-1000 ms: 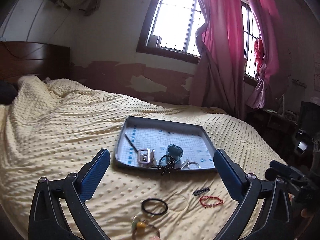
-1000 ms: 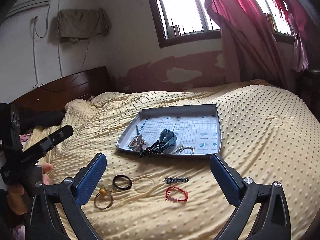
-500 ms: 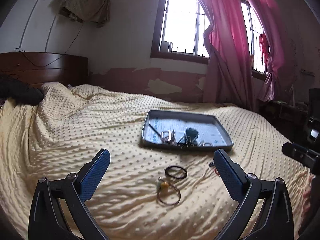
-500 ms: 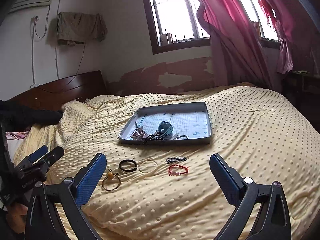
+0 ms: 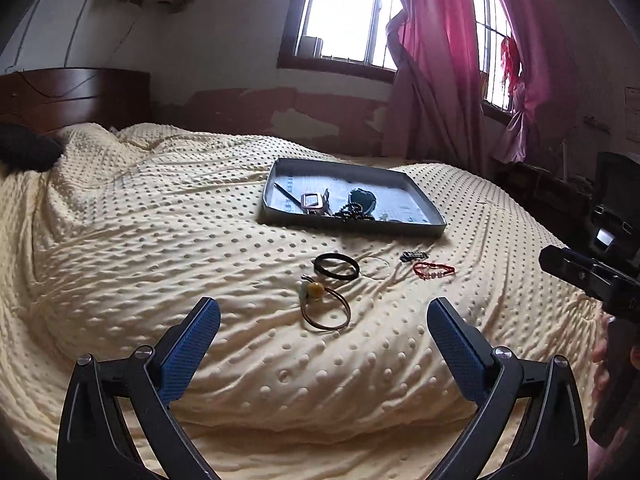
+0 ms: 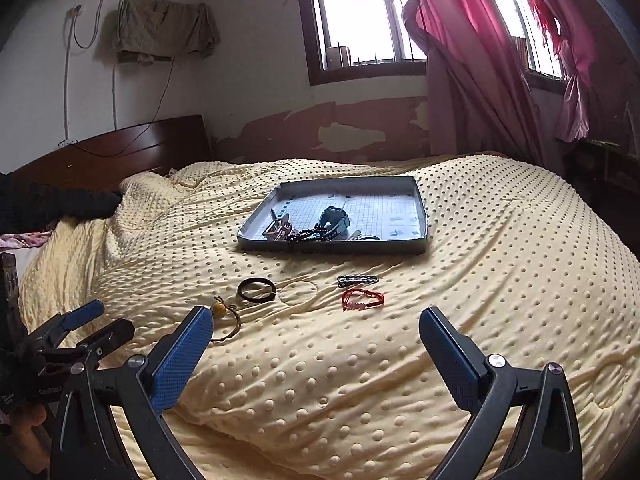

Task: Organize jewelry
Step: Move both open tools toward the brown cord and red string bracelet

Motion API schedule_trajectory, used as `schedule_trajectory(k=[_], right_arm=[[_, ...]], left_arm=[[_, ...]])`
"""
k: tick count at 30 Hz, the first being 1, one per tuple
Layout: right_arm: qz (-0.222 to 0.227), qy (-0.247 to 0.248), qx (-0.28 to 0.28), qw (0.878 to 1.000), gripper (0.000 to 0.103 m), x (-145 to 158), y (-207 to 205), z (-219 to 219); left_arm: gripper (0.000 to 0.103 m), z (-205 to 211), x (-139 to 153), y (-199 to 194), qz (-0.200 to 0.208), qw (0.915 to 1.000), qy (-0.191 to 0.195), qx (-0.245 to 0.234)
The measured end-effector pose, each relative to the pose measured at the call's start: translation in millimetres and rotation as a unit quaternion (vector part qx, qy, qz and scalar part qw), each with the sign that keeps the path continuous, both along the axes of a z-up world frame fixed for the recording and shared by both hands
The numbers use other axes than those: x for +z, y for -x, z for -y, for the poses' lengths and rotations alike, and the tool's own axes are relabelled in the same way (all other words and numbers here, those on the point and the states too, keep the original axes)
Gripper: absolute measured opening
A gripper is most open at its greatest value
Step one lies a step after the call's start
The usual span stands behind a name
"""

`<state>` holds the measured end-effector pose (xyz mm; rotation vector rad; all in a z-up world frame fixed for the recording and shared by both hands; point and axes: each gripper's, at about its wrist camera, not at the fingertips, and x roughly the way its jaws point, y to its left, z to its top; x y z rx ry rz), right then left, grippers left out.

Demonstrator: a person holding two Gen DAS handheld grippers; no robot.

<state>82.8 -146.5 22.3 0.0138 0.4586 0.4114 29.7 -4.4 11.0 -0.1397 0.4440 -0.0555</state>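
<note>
A grey tray (image 5: pixel 424 194) (image 6: pixel 420 212) lies on the yellow bedspread with a watch (image 6: pixel 334 220), dark beads (image 6: pixel 306 235) and metal pieces in it. In front of it on the cover lie a black ring (image 5: pixel 336 266) (image 6: pixel 256 289), a thin clear loop (image 6: pixel 298 292), a dark chain (image 5: pixel 414 256) (image 6: pixel 357 279), a red string bracelet (image 5: pixel 434 270) (image 6: pixel 362 299) and a gold bangle with an amber bead (image 5: pixel 325 308) (image 6: pixel 224 318). My left gripper (image 5: pixel 323 322) stands open just short of the bangle. My right gripper (image 6: pixel 316 332) is open, short of the red bracelet. Both hold nothing.
The dotted yellow bedspread (image 5: pixel 140 240) covers the whole bed. A dark wooden headboard (image 6: pixel 120 148) is at the far left, pink curtains (image 6: pixel 480 60) and a window at the back, dark furniture (image 5: pixel 612 184) to the right. A hand (image 5: pixel 600 356) holds the other gripper's handle.
Both grippers have pulled back from the tray and dropped lower toward the bed. The tray and loose pieces now sit farther off. Both stayed open.
</note>
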Motion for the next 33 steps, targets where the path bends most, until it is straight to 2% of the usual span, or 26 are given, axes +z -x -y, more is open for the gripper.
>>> schedule_trajectory(k=[3, 5, 7, 9, 18, 21, 23, 25, 27, 30, 33], right_arm=[[-0.002, 0.000, -0.003, 1.000, 0.103, -1.7, -0.1, 1.8], [-0.001, 0.001, -0.004, 1.000, 0.103, -2.0, -0.2, 2.7], [-0.002, 0.000, -0.003, 1.000, 0.103, -2.5, -0.7, 2.7], [-0.004, -0.002, -0.002, 1.000, 0.103, -3.3, -1.9, 2.7], [-0.016, 0.004, 0.005, 1.000, 0.103, -7.5, -4.7, -2.6], [-0.017, 0.004, 0.007, 1.000, 0.103, -8.1, -4.3, -2.9], [-0.020, 0.005, 0.008, 1.000, 0.103, -9.0, -4.5, -3.3], [-0.026, 0.006, 0.011, 1.000, 0.103, -10.9, -5.7, -4.2], [-0.035, 0.009, 0.015, 0.999, 0.103, -13.4, -7.8, -5.7], [-0.050, 0.023, 0.027, 0.998, 0.103, -17.9, -12.4, -7.7], [-0.066, 0.038, 0.042, 0.996, 0.103, -21.9, -19.7, -7.5]], left_arm=[[0.101, -5.1, -0.4, 0.5, 0.002, 0.9998, 0.019, 0.000], [0.101, -10.4, -1.0, -0.9, 0.004, 0.9987, 0.046, -0.020], [0.101, -20.6, -4.1, -5.7, -0.008, 0.9924, 0.109, -0.055], [0.101, -27.8, -5.3, -7.0, -0.006, 0.9892, 0.139, -0.047], [0.101, -26.2, 7.1, 6.7, 0.055, 0.9934, 0.100, -0.004], [0.101, -25.5, 6.7, 6.5, 0.065, 0.9924, 0.104, -0.006], [0.101, -23.4, 5.7, 2.9, 0.044, 0.9949, 0.091, -0.003], [0.101, -17.9, 2.5, -5.1, -0.001, 0.9990, 0.042, 0.018], [0.101, -12.1, -2.2, -9.0, -0.016, 0.9985, 0.003, 0.052], [0.101, -13.4, -3.9, -10.1, -0.005, 0.9992, 0.011, 0.038], [0.101, -15.9, -9.9, -22.3, -0.028, 0.9992, 0.005, 0.028]])
